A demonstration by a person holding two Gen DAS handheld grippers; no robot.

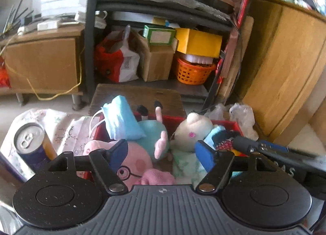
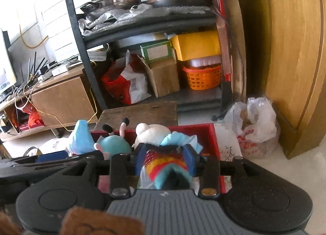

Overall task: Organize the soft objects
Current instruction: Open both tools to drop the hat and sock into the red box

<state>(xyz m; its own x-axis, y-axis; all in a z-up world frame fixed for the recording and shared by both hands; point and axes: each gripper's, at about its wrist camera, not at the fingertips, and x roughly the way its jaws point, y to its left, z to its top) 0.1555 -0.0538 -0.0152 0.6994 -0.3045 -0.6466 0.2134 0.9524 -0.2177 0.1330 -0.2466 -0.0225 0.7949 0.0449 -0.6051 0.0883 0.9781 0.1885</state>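
A red box (image 1: 177, 120) holds several plush toys: a pink pig with glasses (image 1: 134, 163), its teal body (image 1: 151, 133), and a white plush in a floral dress (image 1: 193, 131). A light blue pouch (image 1: 122, 121) leans at the box's left rim. My left gripper (image 1: 161, 155) hovers open over the pig and the white plush, with its pads wide apart. In the right wrist view, my right gripper (image 2: 165, 159) is over the red box (image 2: 207, 131). A striped knitted thing (image 2: 163, 163) lies between its part-open fingers, and they do not look clamped on it.
A drink can (image 1: 30, 141) stands on a floral cloth (image 1: 61, 125) left of the box. Beyond the box are a dark wooden stool (image 1: 138, 96) and a cluttered black shelf rack (image 1: 89, 51). A plastic bag (image 2: 256, 125) and a wooden cabinet (image 2: 295, 62) are on the right.
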